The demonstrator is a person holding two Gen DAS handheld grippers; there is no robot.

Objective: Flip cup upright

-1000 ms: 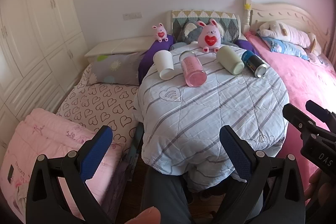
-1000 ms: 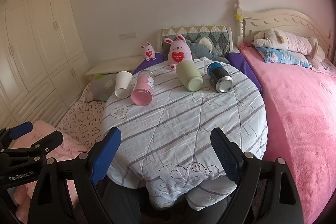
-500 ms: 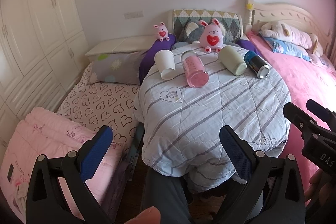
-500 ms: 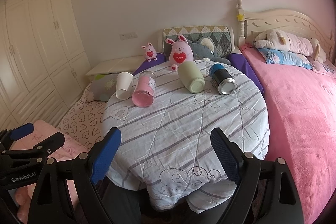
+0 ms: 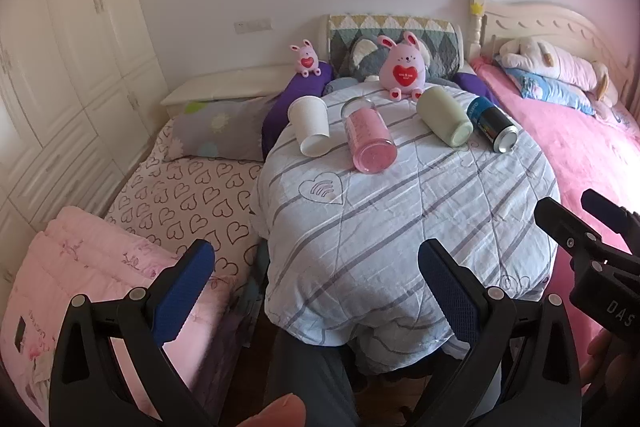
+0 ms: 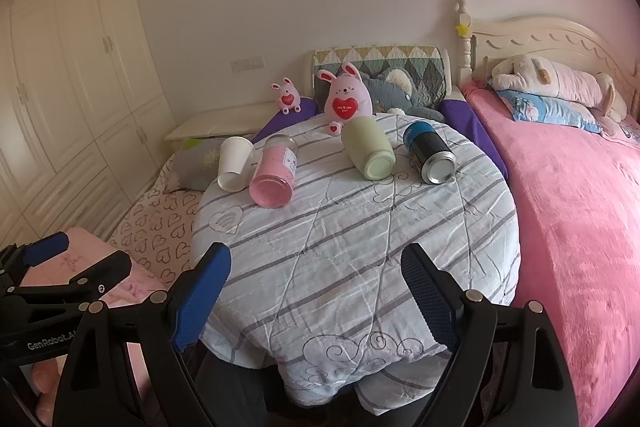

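Note:
Several cups lie on their sides at the far part of a round table under a striped quilt [image 5: 400, 227] [image 6: 360, 247]: a white paper cup [image 5: 310, 126] [image 6: 234, 163], a pink glass jar [image 5: 370, 140] [image 6: 274, 177], a pale green cup [image 5: 443, 115] [image 6: 370, 148] and a dark blue can [image 5: 491, 123] [image 6: 430, 151]. My left gripper [image 5: 316, 279] is open and empty, before the table's near edge. My right gripper [image 6: 316, 273] is open and empty, also at the near edge, well short of the cups.
A pink plush rabbit [image 5: 403, 67] [image 6: 347, 99] sits behind the cups, a smaller one [image 5: 306, 58] to its left. A pink bed [image 6: 580, 207] runs along the right. A heart-print mattress [image 5: 188, 195] and wardrobes [image 5: 60, 67] are on the left.
Both grippers have drifted slightly; the table and cups sit a little lower and nearer in both views. Nothing on the table has moved.

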